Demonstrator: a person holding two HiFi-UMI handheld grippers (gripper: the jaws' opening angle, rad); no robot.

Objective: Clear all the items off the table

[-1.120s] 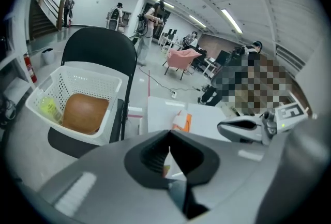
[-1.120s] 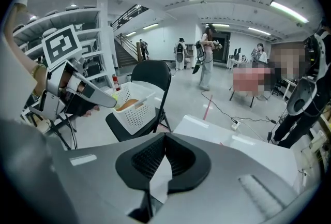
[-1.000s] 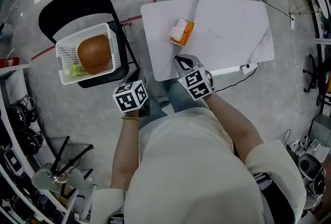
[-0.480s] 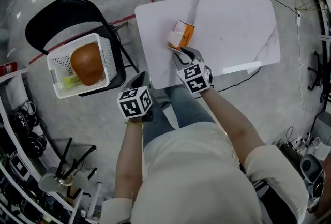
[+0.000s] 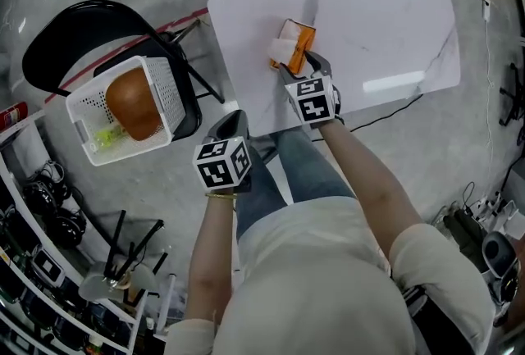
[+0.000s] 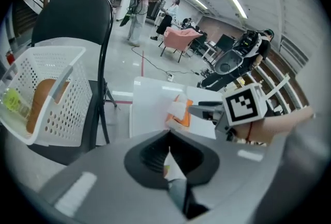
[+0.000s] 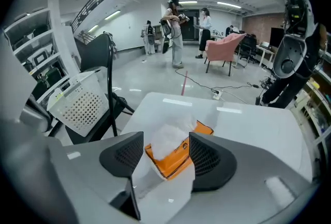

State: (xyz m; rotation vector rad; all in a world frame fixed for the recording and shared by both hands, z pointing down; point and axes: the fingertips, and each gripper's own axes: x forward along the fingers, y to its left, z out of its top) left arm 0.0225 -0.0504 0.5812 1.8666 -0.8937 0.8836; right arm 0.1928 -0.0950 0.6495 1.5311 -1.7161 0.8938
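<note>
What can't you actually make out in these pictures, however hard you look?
Orange packet: print too small, head view; its near end hidden by the right gripper, whose jaws have just been opening, the packet between them.
Yellow-green thing in the basket: too small to identify, head view; blurred behind the basket's wall, left gripper view.
Brown round object: partly hidden by that wall, left gripper view.

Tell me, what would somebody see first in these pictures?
The bright orange tissue pack on the white table stands out, with the right gripper right at it. Its jaws have just been opening, and the pack shows in the gap between them, not squeezed. Off to the left, a white basket on a black chair holds a big brown round thing.
</note>
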